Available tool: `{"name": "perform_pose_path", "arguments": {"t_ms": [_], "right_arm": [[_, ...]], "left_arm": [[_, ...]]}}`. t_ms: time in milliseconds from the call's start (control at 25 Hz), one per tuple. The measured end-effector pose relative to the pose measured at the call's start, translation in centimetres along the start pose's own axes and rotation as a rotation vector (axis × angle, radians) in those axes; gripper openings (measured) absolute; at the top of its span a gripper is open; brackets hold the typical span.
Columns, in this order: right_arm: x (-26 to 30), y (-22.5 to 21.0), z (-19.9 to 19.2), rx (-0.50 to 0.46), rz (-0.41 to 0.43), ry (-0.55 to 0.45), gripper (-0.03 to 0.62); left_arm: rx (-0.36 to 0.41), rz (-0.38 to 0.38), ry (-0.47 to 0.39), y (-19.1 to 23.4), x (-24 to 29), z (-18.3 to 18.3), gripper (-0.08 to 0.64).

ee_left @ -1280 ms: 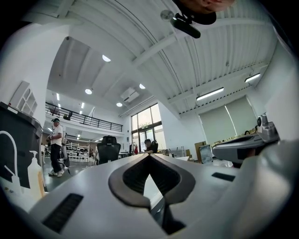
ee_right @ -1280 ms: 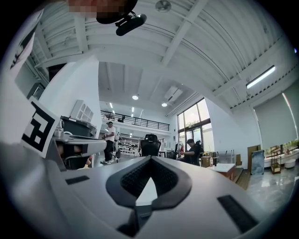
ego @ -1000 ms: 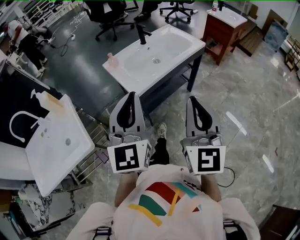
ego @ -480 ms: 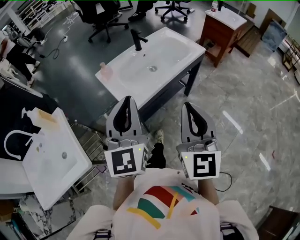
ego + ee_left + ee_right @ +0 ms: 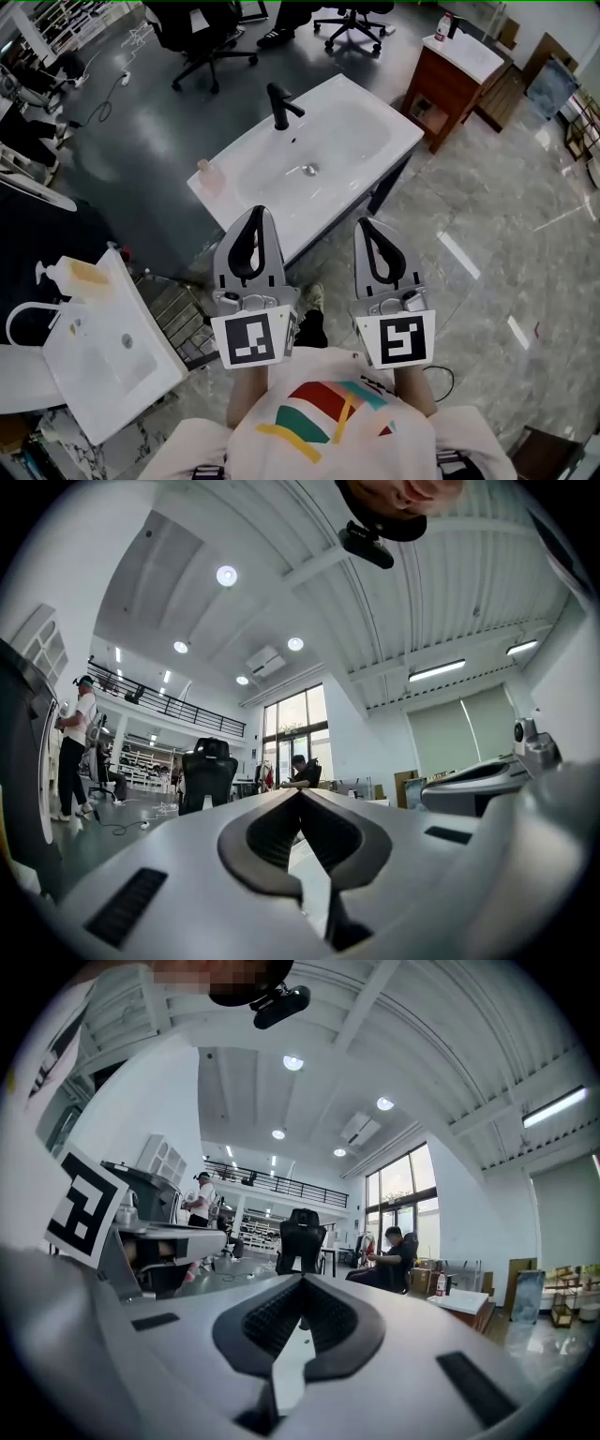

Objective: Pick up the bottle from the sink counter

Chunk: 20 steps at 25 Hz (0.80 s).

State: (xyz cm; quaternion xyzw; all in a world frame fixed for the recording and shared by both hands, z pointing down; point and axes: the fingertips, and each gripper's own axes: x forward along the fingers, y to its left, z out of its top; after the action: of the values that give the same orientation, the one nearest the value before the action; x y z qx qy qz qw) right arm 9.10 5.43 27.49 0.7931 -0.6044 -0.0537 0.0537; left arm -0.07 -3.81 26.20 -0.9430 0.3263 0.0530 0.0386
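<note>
I hold both claws out level in front of me, side by side and a little apart, pointing at the white sink worktop (image 5: 394, 117). The left claw (image 5: 258, 212) is fully closed with nothing between its jaws, and the right claw (image 5: 364, 225) is closed and empty too. I judge that this suits an approach: neither has anything to take yet, and closed jaws catch on nothing on the way in.

The bottle (image 5: 204, 174) I take as my target is the small pinkish one standing upright on the left-hand corner of the worktop. It is beside the basin and well apart from the black tap (image 5: 281, 105). It stands near two edges, so a clumsy nudge could tip it off onto the dark floor. It lies beyond the left claw's tip and to its left, so that claw looks the natural one to use, once its jaws are parted.

In the head view the near edge of the worktop runs just under the claw tips. There is open marble floor to my right. On my left a second basin (image 5: 112, 347) with a pump dispenser (image 5: 67, 274) stands close and narrows that side. The office chairs (image 5: 202, 33) and the wooden cabinet (image 5: 450, 84) stand beyond the worktop, well clear of my likely path.
</note>
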Motion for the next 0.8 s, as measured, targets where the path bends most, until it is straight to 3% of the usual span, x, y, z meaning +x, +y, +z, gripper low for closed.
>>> {"name": "perform_pose_path", "arguments": {"t_ms": [440, 800], "right_arm": [[13.9, -2.5, -0.6, -0.009, 0.031, 0.04, 0.012], [18.8, -2.8, -1.9, 0.013, 0.045, 0.042, 0.012]], "left_arm": [[-0.04, 0.039, -0.02, 6.7, 11.7, -1.4, 0.018], [-0.057, 0.093, 0.001, 9.5, 15.2, -3.2, 0.018]]}}
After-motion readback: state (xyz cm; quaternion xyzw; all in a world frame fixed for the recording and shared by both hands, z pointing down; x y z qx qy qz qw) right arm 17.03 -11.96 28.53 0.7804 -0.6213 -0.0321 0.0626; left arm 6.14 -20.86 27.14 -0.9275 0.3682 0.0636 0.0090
